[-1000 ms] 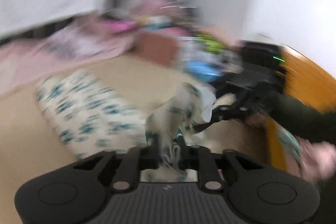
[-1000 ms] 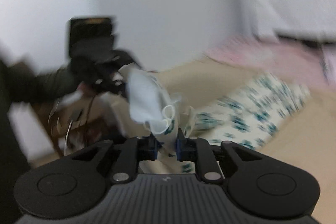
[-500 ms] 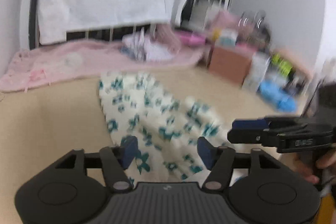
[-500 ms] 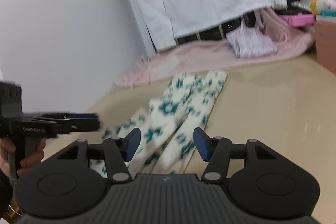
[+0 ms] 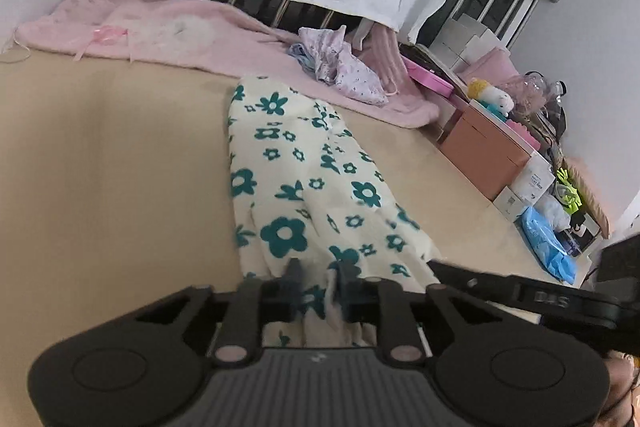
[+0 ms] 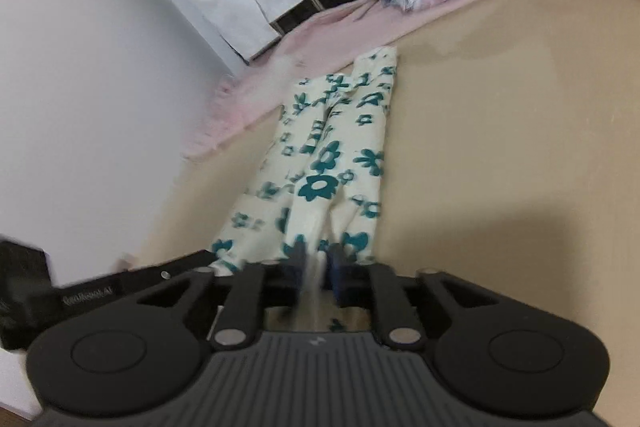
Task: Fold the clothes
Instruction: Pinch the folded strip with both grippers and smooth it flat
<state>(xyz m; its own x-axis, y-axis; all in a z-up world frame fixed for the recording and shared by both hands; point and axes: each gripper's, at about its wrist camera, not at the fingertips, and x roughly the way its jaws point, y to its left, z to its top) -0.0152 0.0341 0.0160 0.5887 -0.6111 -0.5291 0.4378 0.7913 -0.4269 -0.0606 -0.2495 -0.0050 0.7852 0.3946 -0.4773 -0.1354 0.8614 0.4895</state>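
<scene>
Floral garment (image 5: pixel 304 187) lay lengthwise on the tan surface (image 5: pixel 112 163), far end by the pink blanket (image 5: pixel 192 27). Left gripper (image 5: pixel 319 279) pinched its near edge; right gripper (image 6: pixel 316 261) was clamped on the near edge too, blurred.

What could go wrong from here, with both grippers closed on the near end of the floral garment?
1. Both the left gripper and right gripper pinch only a thin edge of the floral garment; a quick lift could let it slip out.
2. The garment's far end lies close to the pink blanket; folding it forward carelessly could land it on the blanket.
3. The grippers sit close together, so they could bump.
</scene>
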